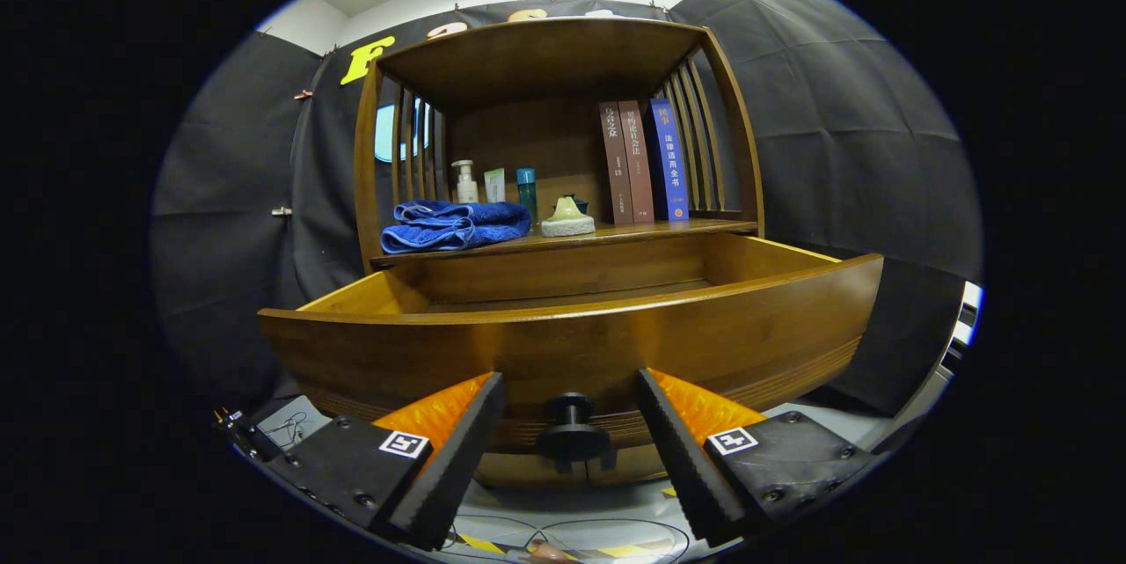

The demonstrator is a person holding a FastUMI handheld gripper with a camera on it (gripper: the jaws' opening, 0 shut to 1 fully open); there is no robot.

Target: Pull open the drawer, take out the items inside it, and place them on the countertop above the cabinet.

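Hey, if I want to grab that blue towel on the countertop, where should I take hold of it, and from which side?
The claw is open, fingers either side of the drawer knob. Take the folded blue towel across its stacked front fold, probably coming from the front above the open drawer: slats and bottles crowd its side and back.

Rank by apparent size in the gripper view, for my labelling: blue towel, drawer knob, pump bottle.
1. blue towel
2. drawer knob, though nearness to the camera enlarges it
3. pump bottle
The hand-held gripper is open around the knob.
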